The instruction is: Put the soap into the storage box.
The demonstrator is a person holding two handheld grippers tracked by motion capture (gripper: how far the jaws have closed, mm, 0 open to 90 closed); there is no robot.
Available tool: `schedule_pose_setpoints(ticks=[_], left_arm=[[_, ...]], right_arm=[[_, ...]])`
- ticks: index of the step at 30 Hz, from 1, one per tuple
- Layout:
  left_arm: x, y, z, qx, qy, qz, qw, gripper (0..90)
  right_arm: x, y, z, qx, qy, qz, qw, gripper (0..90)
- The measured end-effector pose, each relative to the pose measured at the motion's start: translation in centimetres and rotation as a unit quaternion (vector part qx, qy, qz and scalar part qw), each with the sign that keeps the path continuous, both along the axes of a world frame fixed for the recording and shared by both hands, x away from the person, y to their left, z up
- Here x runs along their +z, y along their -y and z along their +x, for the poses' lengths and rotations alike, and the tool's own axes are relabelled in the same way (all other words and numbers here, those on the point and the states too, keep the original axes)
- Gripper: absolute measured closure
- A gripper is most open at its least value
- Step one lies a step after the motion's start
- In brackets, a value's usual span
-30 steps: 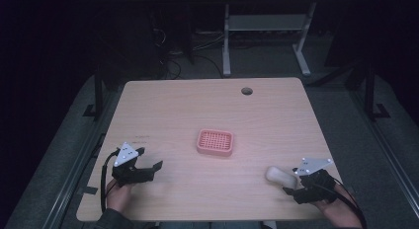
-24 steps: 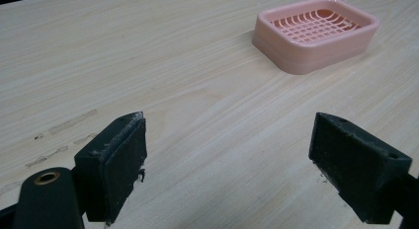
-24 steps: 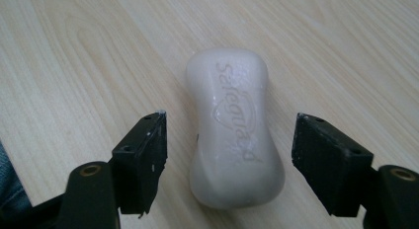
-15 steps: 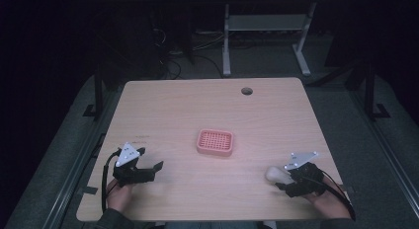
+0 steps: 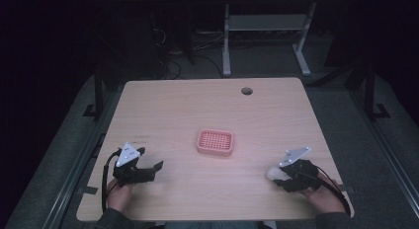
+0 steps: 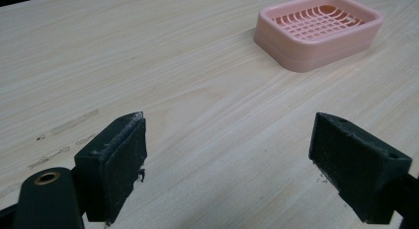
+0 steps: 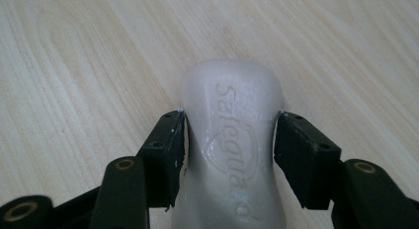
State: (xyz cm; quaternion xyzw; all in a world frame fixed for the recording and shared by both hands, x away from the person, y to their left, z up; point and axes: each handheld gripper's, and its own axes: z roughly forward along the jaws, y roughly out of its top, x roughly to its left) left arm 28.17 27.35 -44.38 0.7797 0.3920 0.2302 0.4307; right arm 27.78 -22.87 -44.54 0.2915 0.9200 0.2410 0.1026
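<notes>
Your right gripper (image 7: 228, 140) has just been closing and seems to clasp the soap bar (image 7: 232, 145) near the table's (image 5: 207, 110) front right corner, while your left gripper (image 6: 230, 160) gapes empty; squeeze unevenly and the slick bar could squirt out.

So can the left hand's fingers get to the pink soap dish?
Probably yes. The left gripper stands open, with bare table between it and the pink soap dish.

soap (image 5: 273, 172) right of tray (image 5: 215, 142), on table (image 5: 197, 105)
</notes>
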Motion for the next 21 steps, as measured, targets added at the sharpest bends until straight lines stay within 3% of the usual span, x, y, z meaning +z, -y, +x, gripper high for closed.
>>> schedule_pose_setpoints(ticks=[7, 15, 21], left_arm=[[0.13, 0.04, -0.06, -0.004, -0.002, 0.007, 1.0000, 14.4], [0.12, 0.04, -0.05, 0.000, -0.001, 0.004, 1.0000, 14.5], [0.23, -0.23, -0.10, 0.002, -0.001, 0.000, 1.0000, 14.5]], right_arm=[[-0.47, -0.06, -0.05, 0.000, -0.006, -0.014, 0.9999, 44.7], [-0.59, 0.16, 0.06, -0.005, -0.016, -0.002, 0.9999, 47.0], [-0.39, -0.14, 0.01, 0.001, -0.021, -0.010, 0.9997, 48.4]])
